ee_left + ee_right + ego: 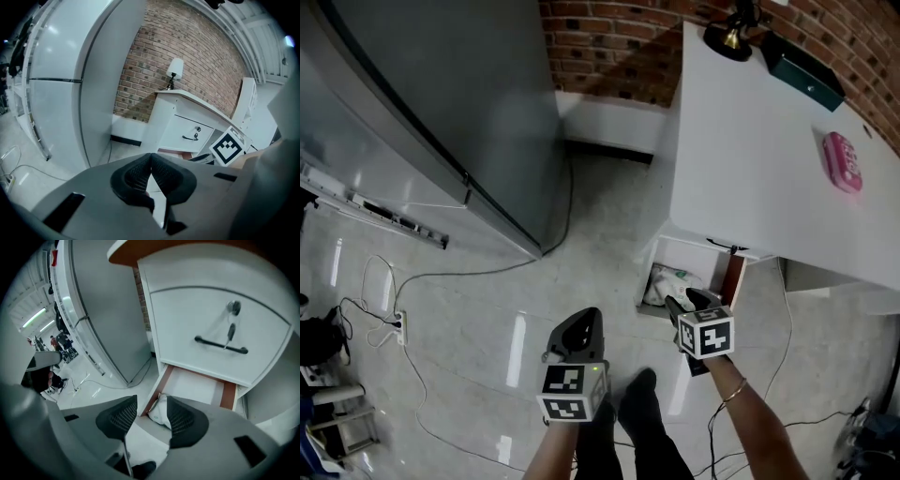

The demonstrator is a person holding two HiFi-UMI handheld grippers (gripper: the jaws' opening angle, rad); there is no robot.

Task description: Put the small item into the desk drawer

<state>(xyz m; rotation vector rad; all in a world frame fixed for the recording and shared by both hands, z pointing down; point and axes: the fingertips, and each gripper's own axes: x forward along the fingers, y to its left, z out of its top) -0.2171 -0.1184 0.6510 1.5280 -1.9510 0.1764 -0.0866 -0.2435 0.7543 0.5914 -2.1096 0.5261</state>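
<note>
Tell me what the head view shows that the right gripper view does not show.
Only the head view: the desk top with a pink object and a dark green box, and the left tool. Only the right gripper view: the closed upper drawer's black handle. Both: the open bottom drawer with a white item inside, and the right tool.

Left gripper point(150, 157) closed — right gripper point(152, 402) wide

Tongs point(151, 399) apart, nothing gripped; white pouch point(160, 413) lying in open drawer point(197, 383) beyond.
</note>
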